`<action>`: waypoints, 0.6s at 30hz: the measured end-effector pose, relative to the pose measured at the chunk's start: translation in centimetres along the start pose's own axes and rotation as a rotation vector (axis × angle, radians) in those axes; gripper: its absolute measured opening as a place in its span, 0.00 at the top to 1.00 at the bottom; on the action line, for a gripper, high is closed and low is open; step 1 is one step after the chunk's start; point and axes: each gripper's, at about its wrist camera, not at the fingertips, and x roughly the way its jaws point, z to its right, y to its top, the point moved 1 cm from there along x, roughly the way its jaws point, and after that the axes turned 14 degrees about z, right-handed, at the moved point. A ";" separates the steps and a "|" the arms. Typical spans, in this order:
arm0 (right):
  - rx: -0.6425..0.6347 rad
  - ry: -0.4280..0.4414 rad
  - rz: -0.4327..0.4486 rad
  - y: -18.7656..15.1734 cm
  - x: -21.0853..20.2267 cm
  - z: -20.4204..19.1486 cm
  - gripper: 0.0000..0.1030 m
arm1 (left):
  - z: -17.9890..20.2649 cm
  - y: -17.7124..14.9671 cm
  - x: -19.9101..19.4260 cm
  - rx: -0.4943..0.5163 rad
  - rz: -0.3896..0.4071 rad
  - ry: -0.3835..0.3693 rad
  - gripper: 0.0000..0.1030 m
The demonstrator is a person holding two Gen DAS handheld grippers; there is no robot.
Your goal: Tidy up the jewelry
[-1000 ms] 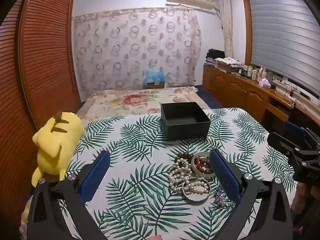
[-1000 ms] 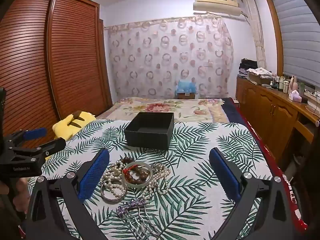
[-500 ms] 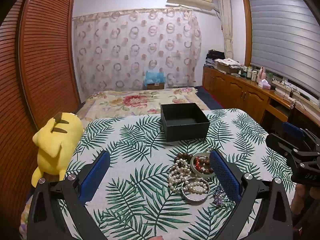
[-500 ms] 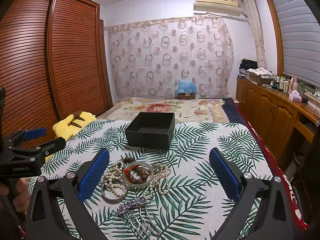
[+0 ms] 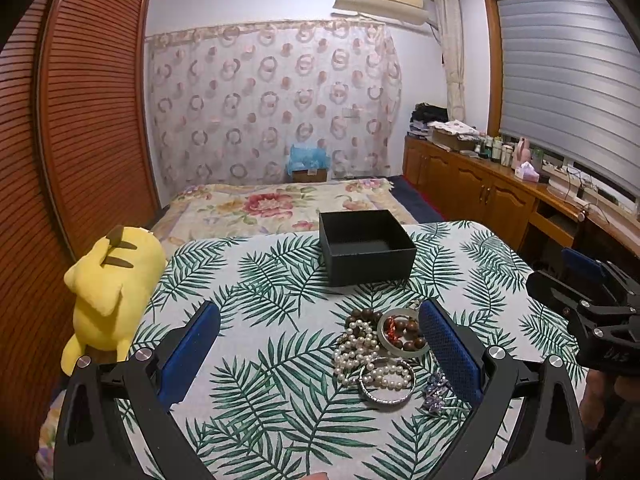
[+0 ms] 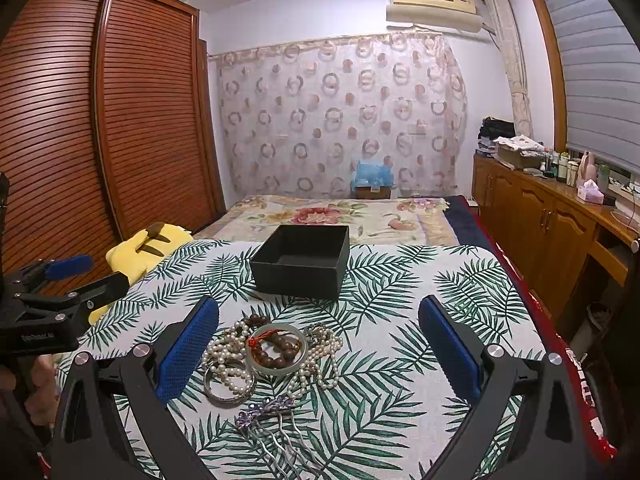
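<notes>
A pile of jewelry lies on the leaf-print tablecloth (image 5: 260,360): pearl strands (image 5: 356,344), a pale jade bangle (image 6: 278,350) holding brown wooden beads (image 6: 276,354), a silver bangle (image 5: 386,384) and a purple hair comb (image 6: 268,406). An open, empty black box (image 5: 366,246) stands behind the pile, and shows in the right wrist view (image 6: 302,260). My left gripper (image 5: 320,340) is open and empty, with the pile by its right finger. My right gripper (image 6: 318,342) is open and empty above the pile.
A yellow plush toy (image 5: 108,288) lies at the table's left edge. Behind the table is a bed with a floral cover (image 5: 280,204). Wooden cabinets (image 6: 548,224) run along the right wall, a slatted wardrobe (image 6: 100,120) along the left.
Both grippers have drifted slightly; the jewelry and box sit a little higher in both views. Nothing was picked up.
</notes>
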 end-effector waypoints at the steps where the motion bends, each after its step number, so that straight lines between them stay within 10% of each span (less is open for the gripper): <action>1: 0.001 0.000 -0.001 0.0 0.0 0.0 0.02 | 0.0 0.1 0.0 0.000 0.001 0.000 0.07; 18: 0.001 0.000 0.001 0.1 0.0 0.0 0.02 | 0.1 0.1 -0.3 0.000 0.007 -0.002 0.07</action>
